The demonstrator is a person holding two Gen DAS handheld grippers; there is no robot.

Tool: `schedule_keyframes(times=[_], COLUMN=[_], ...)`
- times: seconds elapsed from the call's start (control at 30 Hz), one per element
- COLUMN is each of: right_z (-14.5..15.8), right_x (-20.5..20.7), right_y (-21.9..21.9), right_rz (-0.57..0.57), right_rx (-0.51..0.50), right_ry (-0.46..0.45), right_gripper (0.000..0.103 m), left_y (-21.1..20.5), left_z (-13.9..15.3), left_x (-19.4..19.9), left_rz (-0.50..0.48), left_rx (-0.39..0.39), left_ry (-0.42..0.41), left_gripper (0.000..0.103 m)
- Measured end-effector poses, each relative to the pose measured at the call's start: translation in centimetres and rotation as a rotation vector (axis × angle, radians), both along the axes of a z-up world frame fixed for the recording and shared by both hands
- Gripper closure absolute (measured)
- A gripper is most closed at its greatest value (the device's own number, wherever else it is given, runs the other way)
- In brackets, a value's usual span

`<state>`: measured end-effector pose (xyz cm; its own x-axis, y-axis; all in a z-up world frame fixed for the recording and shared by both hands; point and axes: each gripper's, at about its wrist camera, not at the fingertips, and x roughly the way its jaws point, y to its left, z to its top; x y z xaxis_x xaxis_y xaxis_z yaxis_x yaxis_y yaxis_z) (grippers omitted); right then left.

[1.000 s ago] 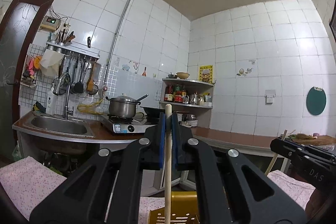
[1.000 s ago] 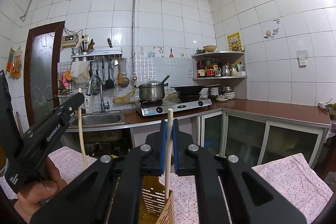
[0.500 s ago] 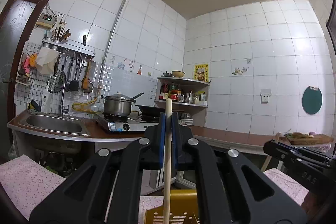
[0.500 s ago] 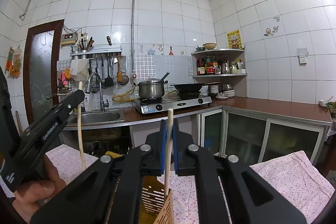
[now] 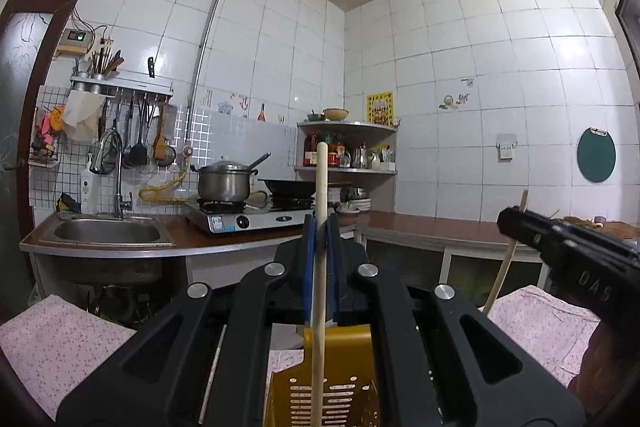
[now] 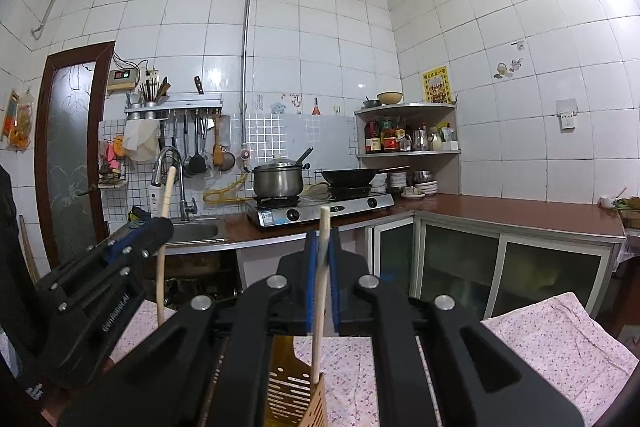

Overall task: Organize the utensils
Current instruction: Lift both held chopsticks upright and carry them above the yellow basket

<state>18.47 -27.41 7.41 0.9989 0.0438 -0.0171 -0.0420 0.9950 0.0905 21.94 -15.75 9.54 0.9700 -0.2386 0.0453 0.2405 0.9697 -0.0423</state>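
Chopsticks are up in both grippers, one pale wooden stick apiece. The left gripper [image 5: 320, 227] has its blue-padded fingers [image 5: 307, 267] closed tight on the left chopstick [image 5: 321, 187], which stands nearly upright, its top rising above the fingers and its lower length running down into the yellow slotted utensil holder [image 5: 340, 387] just below. The right gripper [image 6: 323, 239] grips the right chopstick [image 6: 320, 307] the same way, fingers pressed against it on both sides, the stick leaning slightly and its lower end reaching the rim of the holder. Each gripper shows at the edge of the other's view, holding its stick over a pink floral cloth [image 6: 560, 339] that covers the near desk. Farther off, along the tiled wall, a steel pot [image 6: 277, 179] and a black wok [image 6: 349, 177] sit on a two-burner stove [image 6: 320, 209], with a sink [image 5: 108, 231] to their left and a corner shelf [image 6: 408, 151] of bottles to their right.
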Motion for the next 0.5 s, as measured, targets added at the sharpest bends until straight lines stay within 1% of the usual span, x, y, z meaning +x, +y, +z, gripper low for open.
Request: schedule_keyframes(times=[0.17,0.37,0.5], right_z=[-0.2,0.1,0.2], right_x=[0.0,0.4,0.5], right_y=[-0.2,-0.4,-0.6], right_rz=[0.009,0.016,0.020], right_rx=[0.014,0.010,0.010], right_ry=[0.019,0.028,0.029], right_gripper=[0.097,0.097,0.097], left_y=[0.0,0.4,0.4], left_z=[-0.5,-0.7,-0.7], left_x=[0.6,1.2,1.3], left_rz=[0.010,0.017,0.017], left_rx=[0.019,0.014,0.018], left_ry=[0.015,0.033,0.028], left_gripper=[0.098,0.098,0.098])
